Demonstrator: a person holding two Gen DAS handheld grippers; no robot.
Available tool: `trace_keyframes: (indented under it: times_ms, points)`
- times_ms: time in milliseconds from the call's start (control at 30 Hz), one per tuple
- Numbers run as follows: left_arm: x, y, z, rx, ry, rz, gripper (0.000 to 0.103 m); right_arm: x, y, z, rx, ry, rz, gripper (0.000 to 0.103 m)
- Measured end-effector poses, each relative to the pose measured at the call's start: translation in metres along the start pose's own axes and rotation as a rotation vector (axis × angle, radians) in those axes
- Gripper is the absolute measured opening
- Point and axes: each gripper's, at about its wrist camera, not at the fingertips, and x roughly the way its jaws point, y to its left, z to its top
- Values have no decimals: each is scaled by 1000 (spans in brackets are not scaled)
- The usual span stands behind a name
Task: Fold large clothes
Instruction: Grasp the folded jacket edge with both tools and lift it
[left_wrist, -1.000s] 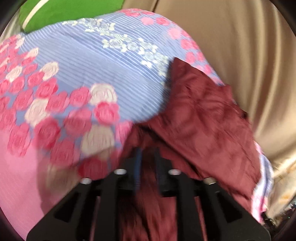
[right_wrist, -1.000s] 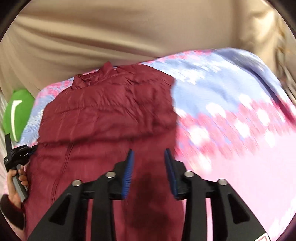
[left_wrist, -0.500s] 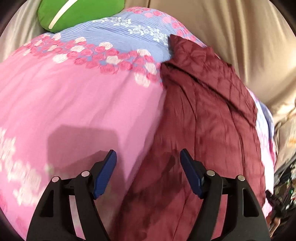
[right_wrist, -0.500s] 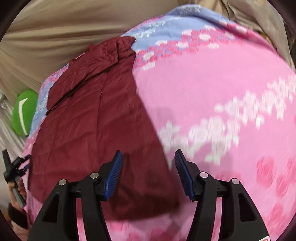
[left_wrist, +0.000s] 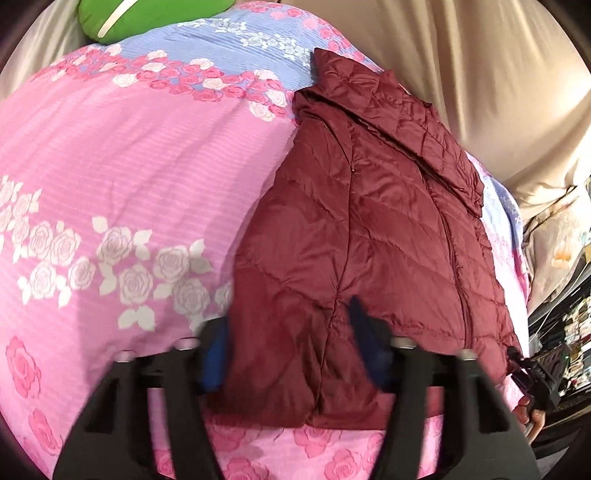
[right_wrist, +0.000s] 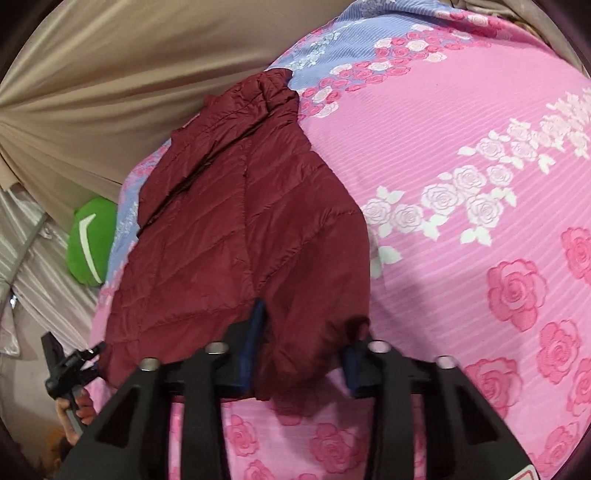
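Jacket (left_wrist: 369, 229) lies flat on the bedspread (left_wrist: 129, 177), zip side up, sleeves already folded in over the body so the outline is a narrow tapered panel; judged to be mid-fold, with the lengthwise halving not yet done.

Left tongs (left_wrist: 291, 354) stand wide apart, the fingers straddling the hem corner on that side; nothing is pinched between them; the view is motion-blurred at the fingertips, so contact with the cloth cannot be confirmed. Right tongs (right_wrist: 303, 350) likewise stand wide apart, straddling the opposite hem corner, which sags between the fingers unclamped; no grip is evident.

Placement is judged deliberate: one tool at each corner of the near hem allows the hem to be lifted evenly and carried toward the collar, which keeps a slippery quilted shell from skewing.

Orientation: the long axis runs from the person outward across the bed; the hem is nearest the tongs, the collar (left_wrist: 332, 70) points away toward the curtain (left_wrist: 480, 74); the zip (left_wrist: 458, 266) follows that same axis, offset toward the person's right.

Position: the jacket sits on the pink field of the bedspread, its collar end reaching the blue band; a green cushion (left_wrist: 147, 16) lies well apart beyond the far edge.

Risk noted: the puffy filling may spring the fold back open if corners are gripped too shallowly.
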Motion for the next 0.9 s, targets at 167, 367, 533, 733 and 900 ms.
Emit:
trace_keyframes:
  times_ms: [167,367,533,733,900]
  points:
    - [-11,0,-5,-16,0,-22,5,-5,9,1,-7,-31,-3,3]
    - [-49,-16,-10,23,-77,-80,1,-47,32,-3,-107,-159,9,2]
    - [-108,-38,-18,78,-203,-191,1,-102,47,-9,-206,-314,80,2]
    - [-188,-55,-28,129,-387,-273,1,-178,65,-24,-373,-524,182,2]
    - [-249,-62,-39,152,-540,-322,1,-233,73,-34,-450,-667,302,2]
